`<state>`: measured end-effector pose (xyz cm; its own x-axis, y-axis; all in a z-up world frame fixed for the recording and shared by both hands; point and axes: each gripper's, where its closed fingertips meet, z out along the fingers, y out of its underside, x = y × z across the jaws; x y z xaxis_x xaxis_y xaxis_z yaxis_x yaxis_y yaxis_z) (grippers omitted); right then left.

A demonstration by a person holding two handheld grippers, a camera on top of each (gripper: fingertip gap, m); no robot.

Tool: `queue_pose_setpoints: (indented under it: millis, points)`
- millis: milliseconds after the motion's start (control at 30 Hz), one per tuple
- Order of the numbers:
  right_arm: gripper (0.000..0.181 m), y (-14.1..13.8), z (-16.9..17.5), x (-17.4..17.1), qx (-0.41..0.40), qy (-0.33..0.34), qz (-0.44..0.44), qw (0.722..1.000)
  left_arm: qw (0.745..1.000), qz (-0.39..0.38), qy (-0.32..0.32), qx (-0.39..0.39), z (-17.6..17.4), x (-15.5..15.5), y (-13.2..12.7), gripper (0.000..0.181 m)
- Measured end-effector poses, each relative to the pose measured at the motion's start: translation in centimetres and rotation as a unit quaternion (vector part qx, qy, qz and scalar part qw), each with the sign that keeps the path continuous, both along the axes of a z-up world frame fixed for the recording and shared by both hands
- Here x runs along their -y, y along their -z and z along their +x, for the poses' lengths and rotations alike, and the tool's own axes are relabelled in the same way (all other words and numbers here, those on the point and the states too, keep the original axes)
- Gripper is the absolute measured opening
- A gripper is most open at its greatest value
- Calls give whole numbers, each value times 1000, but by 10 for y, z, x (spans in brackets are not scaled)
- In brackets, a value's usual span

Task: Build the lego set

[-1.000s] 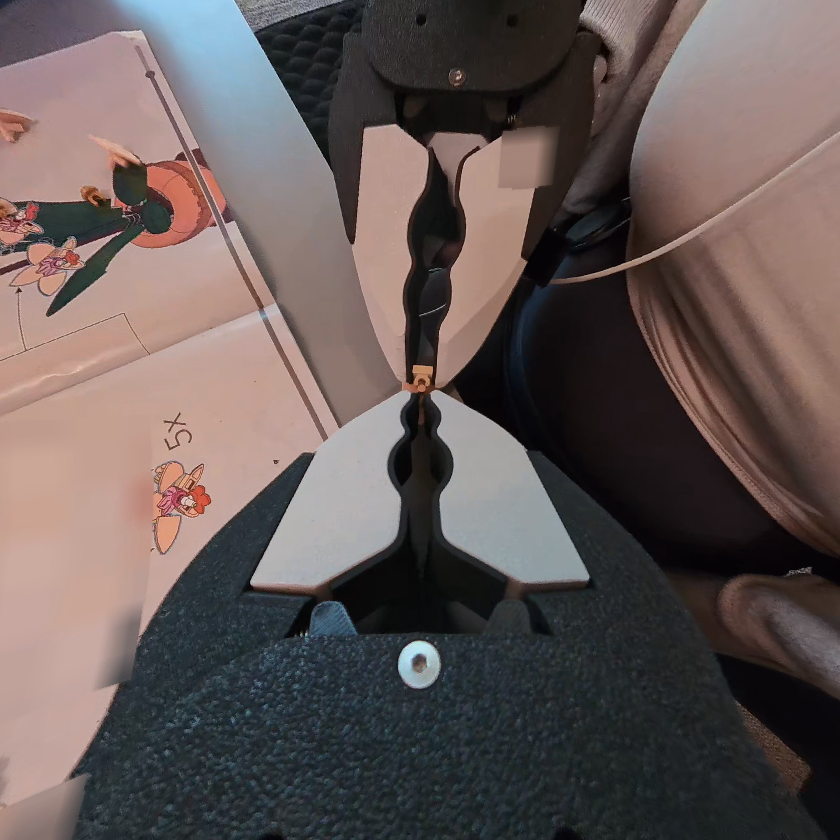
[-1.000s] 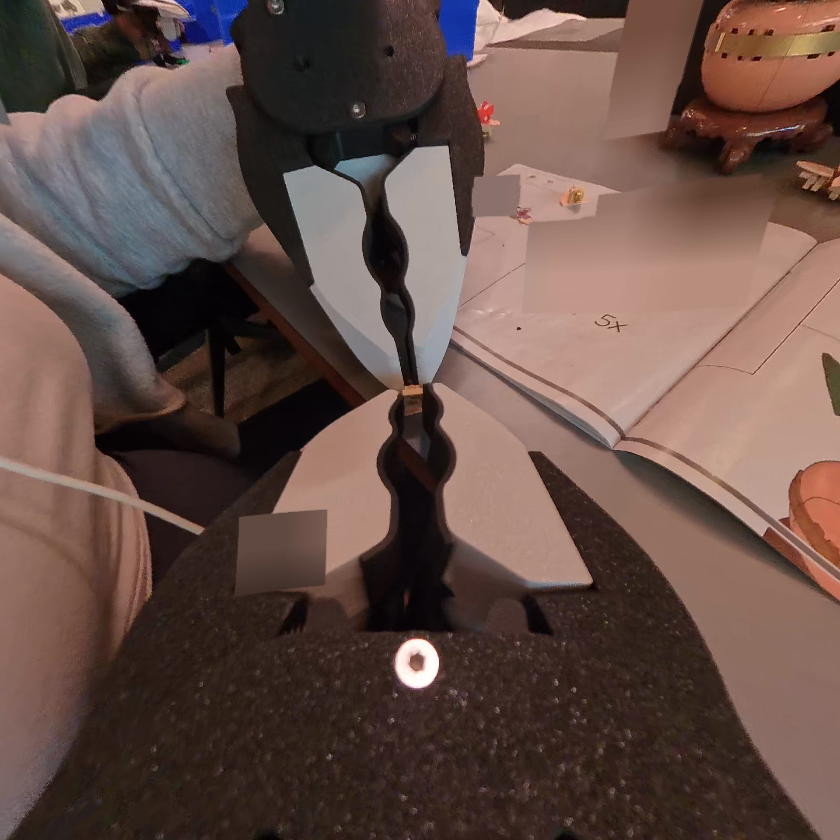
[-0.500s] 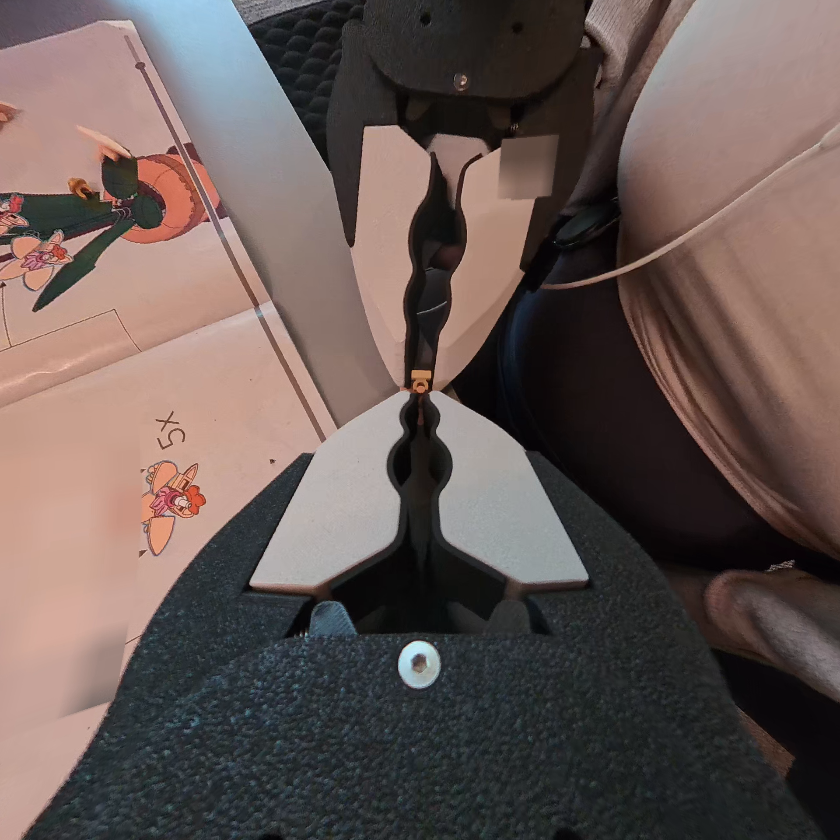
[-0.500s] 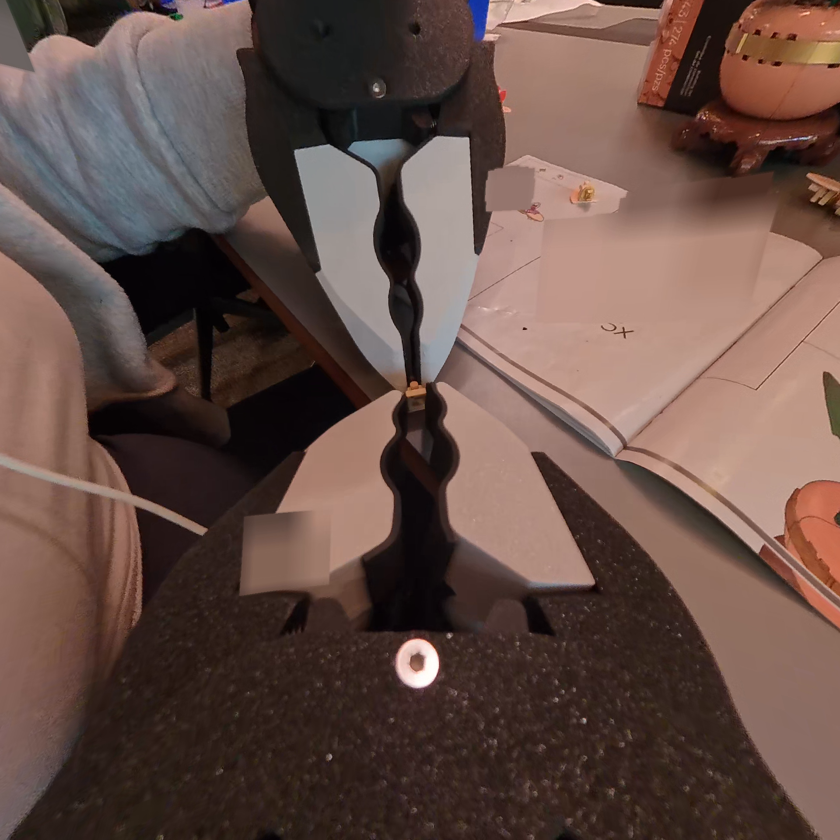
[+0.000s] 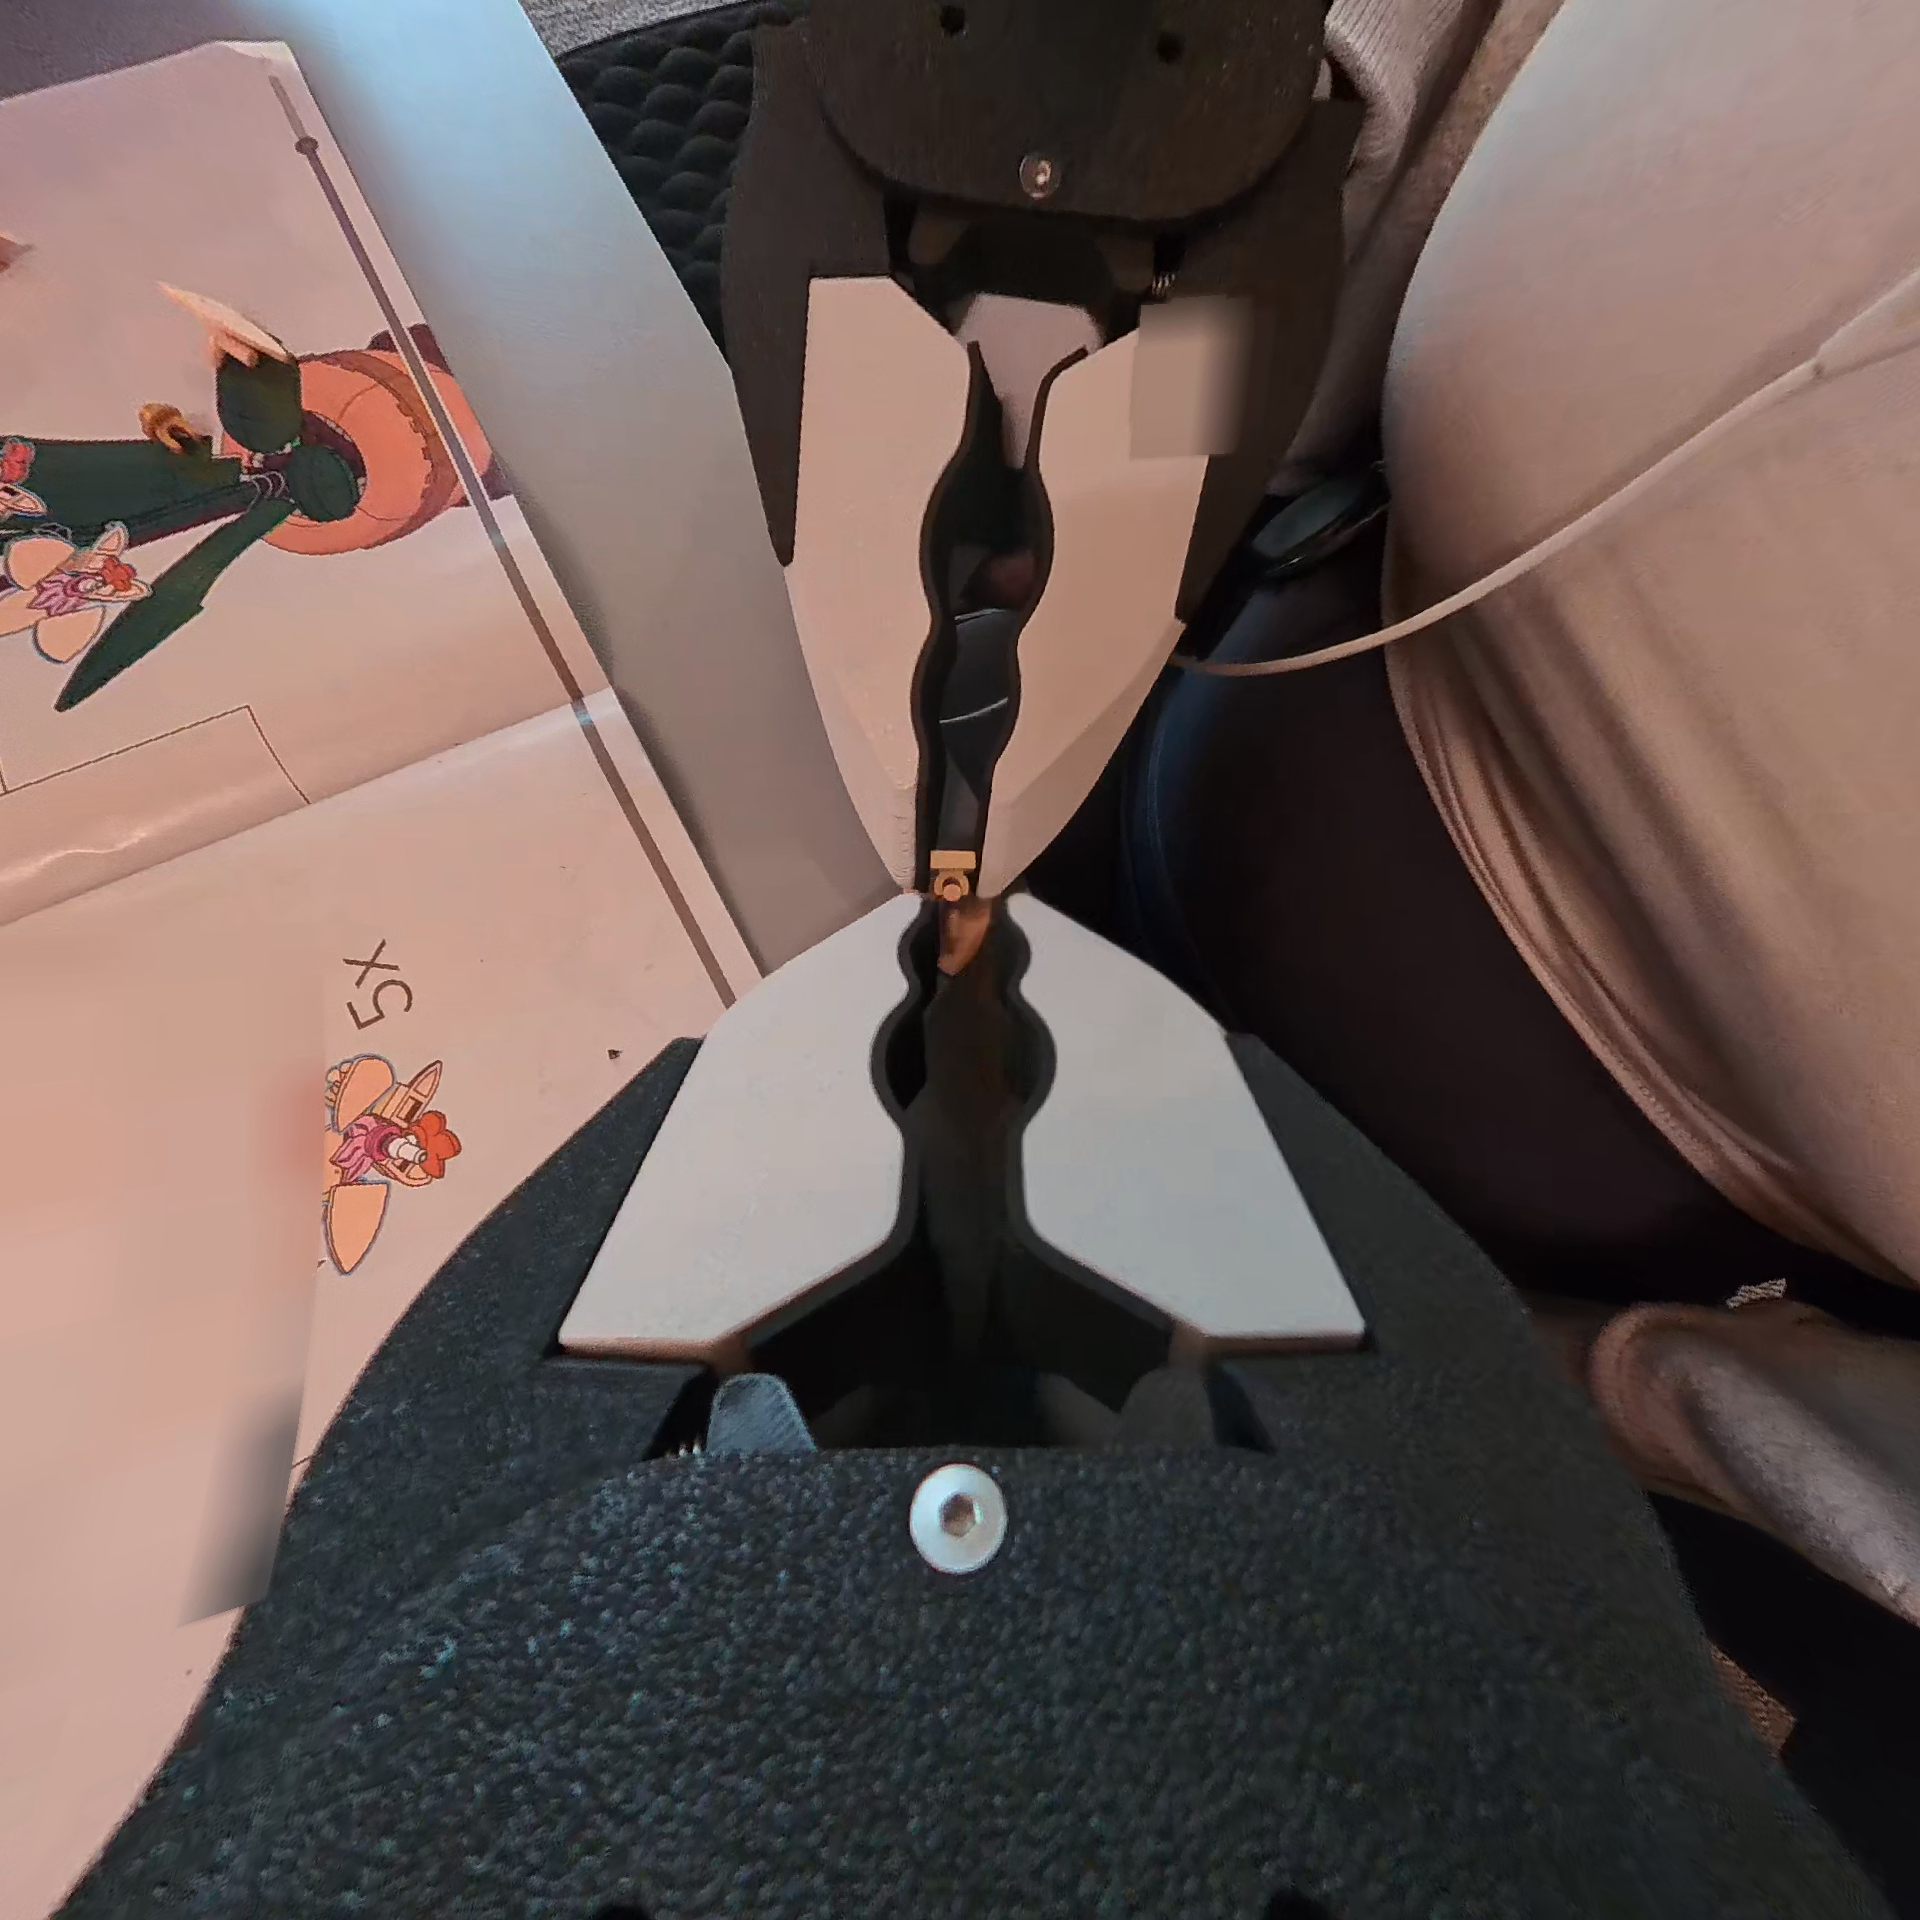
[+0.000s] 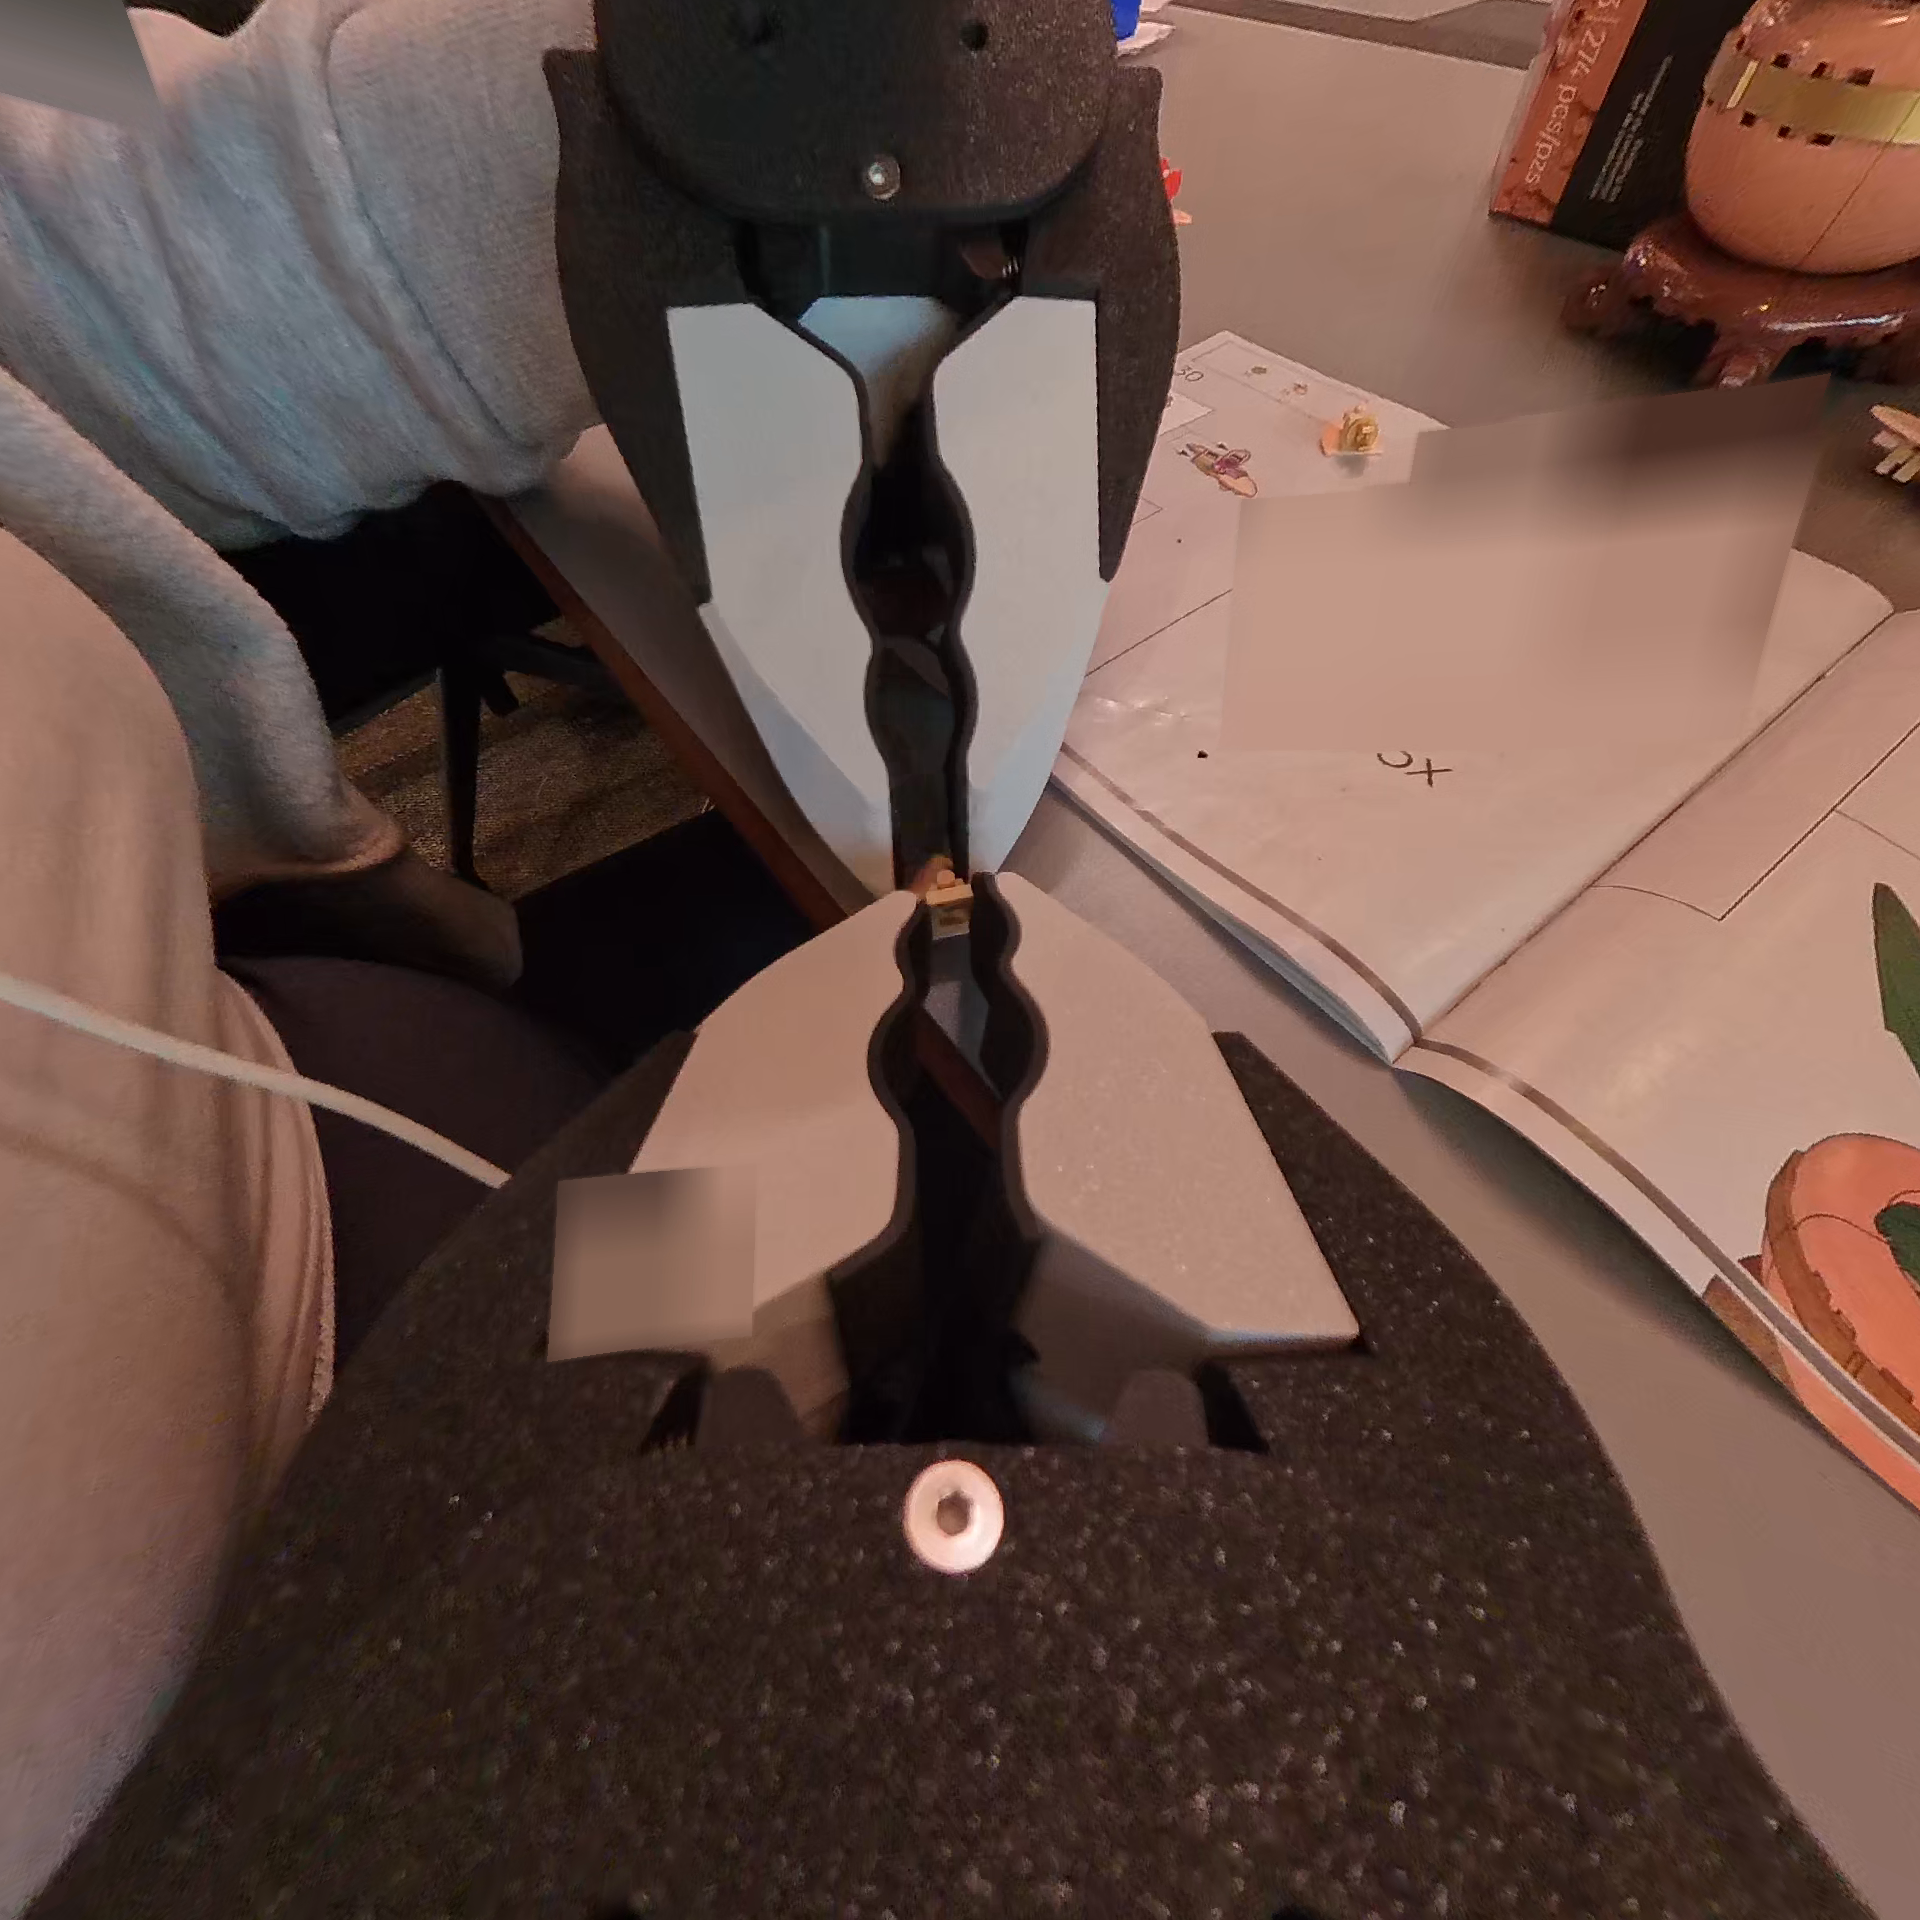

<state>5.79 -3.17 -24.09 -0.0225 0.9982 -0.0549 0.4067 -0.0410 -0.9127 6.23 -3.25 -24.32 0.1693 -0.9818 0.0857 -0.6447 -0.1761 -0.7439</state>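
My two grippers meet tip to tip over the table edge, in front of a person's lap. My left gripper (image 5: pixel 958 916) is shut on a small tan lego piece (image 5: pixel 962 940) that sits between its tips. My right gripper (image 6: pixel 948 906) is shut on a tiny gold lego piece (image 6: pixel 948 902), which also shows in the left wrist view (image 5: pixel 953 873). The two pieces touch or nearly touch; I cannot tell whether they are joined. In the right wrist view the left gripper (image 6: pixel 935 871) comes in from the top.
An open instruction booklet (image 6: pixel 1455 831) lies on the grey table (image 6: pixel 1351 156); it also shows in the left wrist view (image 5: pixel 208 883). A peach egg-shaped model on a brown stand (image 6: pixel 1808 156), a box (image 6: pixel 1590 125) and loose small pieces (image 6: pixel 1356 431) sit at the back. A person's torso (image 5: pixel 1662 727) is close. Both grippers' tips are close together, under 4 cm apart.
Both grippers stay shut and tip to tip. They have shifted slightly together, so the booklet and the egg model sit a little differently in the views.
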Motion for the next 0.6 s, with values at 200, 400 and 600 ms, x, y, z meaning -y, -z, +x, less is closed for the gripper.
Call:
queue_pose_setpoints:
  millis: [200, 400, 600]
  points:
    - [7, 0, 0, 1, -1, -2, -5, 1000, 1000, 9, -8, -7, -4, -2, 1, 11]
    - [7, 0, -1, 1, -2, -3, -8, 1000, 1000, 13, -9, -9, -6, -1, 1, 6]
    - [7, 0, 0, 1, 2, -8, -6, 1000, 1000, 11, -8, -7, -9, 1, 2, 0]
